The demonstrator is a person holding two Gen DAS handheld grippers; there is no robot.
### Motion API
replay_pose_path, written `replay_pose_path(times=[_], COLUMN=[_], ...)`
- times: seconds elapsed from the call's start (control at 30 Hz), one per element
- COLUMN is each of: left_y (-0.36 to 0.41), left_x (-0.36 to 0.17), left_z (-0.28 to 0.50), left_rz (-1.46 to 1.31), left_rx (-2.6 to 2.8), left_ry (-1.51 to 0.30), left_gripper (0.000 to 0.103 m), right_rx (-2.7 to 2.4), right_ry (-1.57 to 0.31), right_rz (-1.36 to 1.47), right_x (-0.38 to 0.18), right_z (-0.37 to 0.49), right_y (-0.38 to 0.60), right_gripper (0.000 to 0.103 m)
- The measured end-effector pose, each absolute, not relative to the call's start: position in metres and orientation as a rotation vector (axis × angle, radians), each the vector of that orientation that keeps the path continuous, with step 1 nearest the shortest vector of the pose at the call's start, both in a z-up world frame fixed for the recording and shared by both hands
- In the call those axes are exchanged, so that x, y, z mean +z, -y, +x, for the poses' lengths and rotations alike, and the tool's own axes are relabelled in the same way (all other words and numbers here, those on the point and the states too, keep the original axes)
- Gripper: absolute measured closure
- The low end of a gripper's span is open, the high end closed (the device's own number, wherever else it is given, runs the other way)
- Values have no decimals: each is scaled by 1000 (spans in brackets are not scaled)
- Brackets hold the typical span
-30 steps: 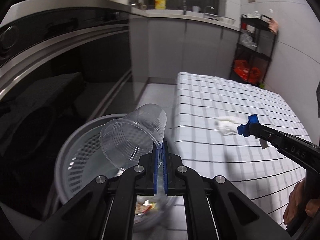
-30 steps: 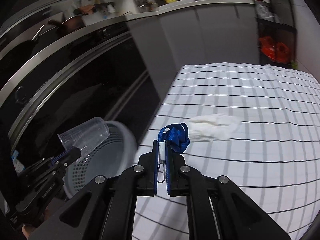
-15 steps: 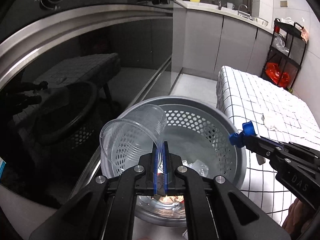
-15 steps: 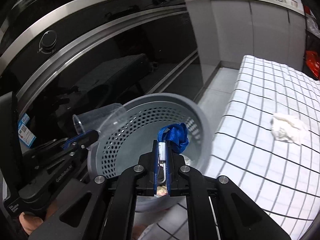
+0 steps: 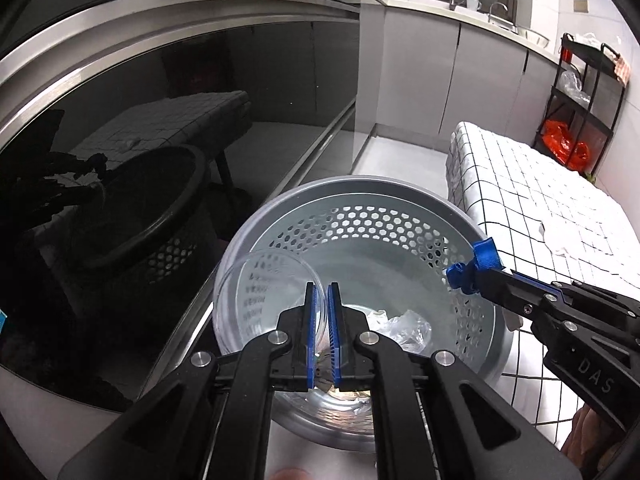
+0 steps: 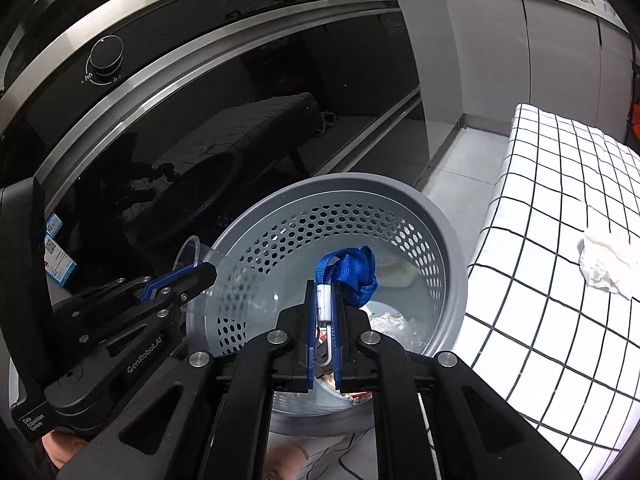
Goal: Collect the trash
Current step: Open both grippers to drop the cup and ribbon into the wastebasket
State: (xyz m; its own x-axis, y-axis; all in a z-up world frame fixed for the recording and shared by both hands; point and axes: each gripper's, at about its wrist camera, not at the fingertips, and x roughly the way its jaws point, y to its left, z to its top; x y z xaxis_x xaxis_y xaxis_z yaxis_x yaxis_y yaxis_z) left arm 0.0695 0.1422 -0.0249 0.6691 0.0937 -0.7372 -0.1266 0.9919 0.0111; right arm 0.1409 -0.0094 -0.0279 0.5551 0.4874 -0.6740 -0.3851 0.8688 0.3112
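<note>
While both tongs hang over the grey bin (image 5: 360, 192), each has a piece of trash clamped between its blue pads. In the left wrist view, the left tongs (image 5: 322, 292) sit low at centre, closed on the wall of a clear cup (image 5: 256, 292); the cup lies tilted at the bin's left rim, its mouth turned toward the camera. The right tongs (image 5: 478, 280) reach in from the lower right of that frame, their tip over the bin's right rim, closed on a blue strap (image 5: 472, 268) bunched at the tip.

From the right wrist view, the right tongs (image 6: 323, 292) fill the lower centre, gripping the strap's (image 6: 352, 272) white clip, with the blue webbing knotted above the pads, over the bin's (image 6: 452, 240) open mouth. The left tongs (image 6: 200, 272) come in from the left edge, and the cup (image 6: 232, 296) hangs across the bin's left side.

Down in the bin lie crumpled clear plastic (image 5: 408, 326) and other scraps I cannot tell apart. At the right of both frames stands a counter (image 6: 560, 184) under a white cloth with a black grid, and on it, well apart from the bin, lies a crumpled white tissue (image 6: 608, 264). Behind the bin, the upper left of the frame shows a dark glass oven front (image 6: 240, 92) with a round knob (image 6: 105, 57).
</note>
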Motion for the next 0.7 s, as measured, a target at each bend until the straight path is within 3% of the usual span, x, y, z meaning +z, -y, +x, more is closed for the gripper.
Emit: replay_pose_path(times=[0.07,0.13,0.17,0.27,0.33,0.37,0.7], left_y=[-145,-146,-147,-145,-146,-146,-148], left_x=[-24,-24,-24,-22,-19,-17,-14], left_z=[68,68,67,66,63,61,60], left_rz=[-45,-48,-48,-38,-38,-41,-29], left_rx=[132,133,132,139,149,152,182], left_ry=[-829,-833,-834,-830,-815,-803,-790], left_gripper=[95,95,93,77,58,55,50], right_rx=[517,514,515,513,510,508,480], right_ry=[-831,-815,-808,-800,-803,-805,-794], right_rz=[138,143,144,147,150,151,133], right_x=[-27,-25,-25,-22,-23,-23,-22], right_z=[140,135,133,132,132,132,130], right_y=[10,14,14,16,17,17,18], right_gripper=[85,56,53,53,53,53,53])
